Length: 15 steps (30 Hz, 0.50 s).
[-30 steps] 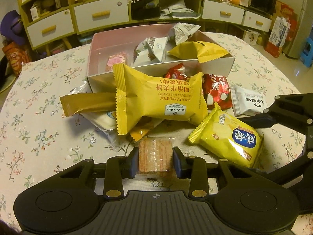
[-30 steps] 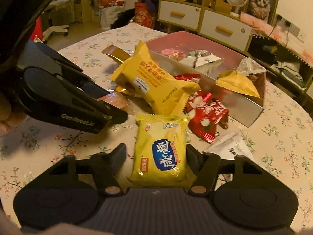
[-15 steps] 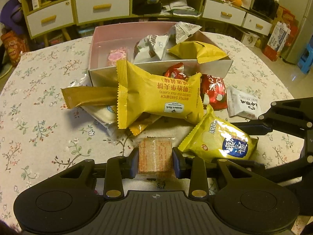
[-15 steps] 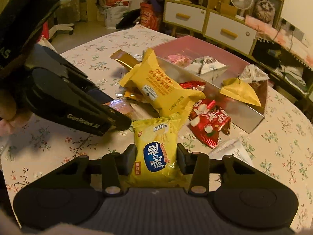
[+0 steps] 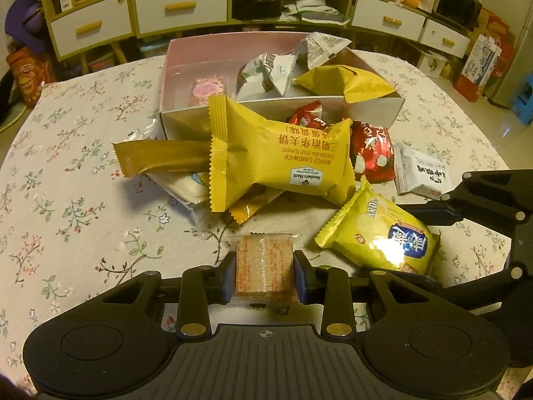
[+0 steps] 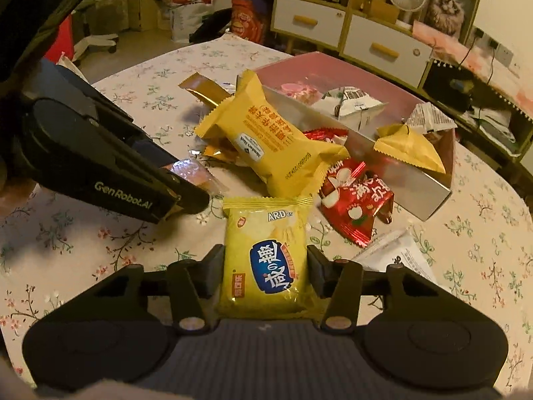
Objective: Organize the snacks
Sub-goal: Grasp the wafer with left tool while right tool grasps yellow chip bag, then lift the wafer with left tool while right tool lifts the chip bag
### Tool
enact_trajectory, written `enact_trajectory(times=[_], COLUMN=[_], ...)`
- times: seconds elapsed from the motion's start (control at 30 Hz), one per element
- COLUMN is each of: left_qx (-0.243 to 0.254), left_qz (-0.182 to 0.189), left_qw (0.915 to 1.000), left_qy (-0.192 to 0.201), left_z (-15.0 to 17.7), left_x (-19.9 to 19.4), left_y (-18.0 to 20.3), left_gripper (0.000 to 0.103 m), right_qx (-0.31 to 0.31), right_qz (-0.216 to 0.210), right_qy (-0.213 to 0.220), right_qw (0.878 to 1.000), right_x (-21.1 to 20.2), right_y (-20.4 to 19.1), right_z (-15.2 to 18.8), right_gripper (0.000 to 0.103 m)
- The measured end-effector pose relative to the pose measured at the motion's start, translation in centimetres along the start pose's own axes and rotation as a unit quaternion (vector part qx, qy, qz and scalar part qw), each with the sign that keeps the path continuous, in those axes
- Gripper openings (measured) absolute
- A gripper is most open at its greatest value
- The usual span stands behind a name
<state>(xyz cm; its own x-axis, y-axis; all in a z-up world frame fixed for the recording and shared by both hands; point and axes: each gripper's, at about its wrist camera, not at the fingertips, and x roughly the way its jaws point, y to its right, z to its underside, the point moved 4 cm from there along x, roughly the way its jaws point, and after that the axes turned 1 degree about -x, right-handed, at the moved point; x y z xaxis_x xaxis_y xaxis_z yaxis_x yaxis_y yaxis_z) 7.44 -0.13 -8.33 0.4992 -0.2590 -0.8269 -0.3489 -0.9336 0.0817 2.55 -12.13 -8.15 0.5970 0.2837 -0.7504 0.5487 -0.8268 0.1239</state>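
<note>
The left gripper [image 5: 265,273] clamps a clear-wrapped wafer [image 5: 264,266]. The right gripper [image 6: 265,273], its jaws just reopened slightly after closing, holds a yellow "ARD" packet [image 6: 265,260]. A yellow pack [image 5: 283,163] reads "Member's Mark, Waffle Sandwich". Red packets [image 6: 353,200] lie beside a pink box [image 5: 200,50] on a floral tablecloth [image 5: 66,200]. White drawers [image 5: 180,6] stand behind.

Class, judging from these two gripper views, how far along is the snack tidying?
Partly done: several packets already lie in the pink box. In hand: the left gripper clamps a clear-wrapped wafer; the right gripper, its jaws just reopening slightly, brackets the yellow cracker packet. Left: the large yellow waffle pack, red packets and white packet remain on the table.
</note>
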Motion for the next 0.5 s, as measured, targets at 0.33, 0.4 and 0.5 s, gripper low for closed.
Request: enact_trajectory(times=[0.33, 0.4, 0.5], left_qx=[-0.004, -0.005, -0.008], left_qz=[0.018, 0.020, 0.021], left_qw=[0.9997, 0.9996, 0.9995], left_qy=[0.016, 0.019, 0.020], left_z=[-0.5, -0.6, -0.6], left_x=[-1.5, -1.7, -2.0], left_y=[0.1, 0.0, -0.1], left_gripper=[0.032, 0.032, 0.032], right_qx=[0.045, 0.049, 0.057], right_qz=[-0.020, -0.023, -0.028], right_qy=[0.018, 0.019, 0.020], right_qw=[0.999, 0.998, 0.998], right_x=[-1.8, -2.0, -2.2], right_y=[1.3, 1.3, 1.3], right_z=[-0.9, -0.9, -1.0], right_gripper=[0.027, 0.025, 0.023])
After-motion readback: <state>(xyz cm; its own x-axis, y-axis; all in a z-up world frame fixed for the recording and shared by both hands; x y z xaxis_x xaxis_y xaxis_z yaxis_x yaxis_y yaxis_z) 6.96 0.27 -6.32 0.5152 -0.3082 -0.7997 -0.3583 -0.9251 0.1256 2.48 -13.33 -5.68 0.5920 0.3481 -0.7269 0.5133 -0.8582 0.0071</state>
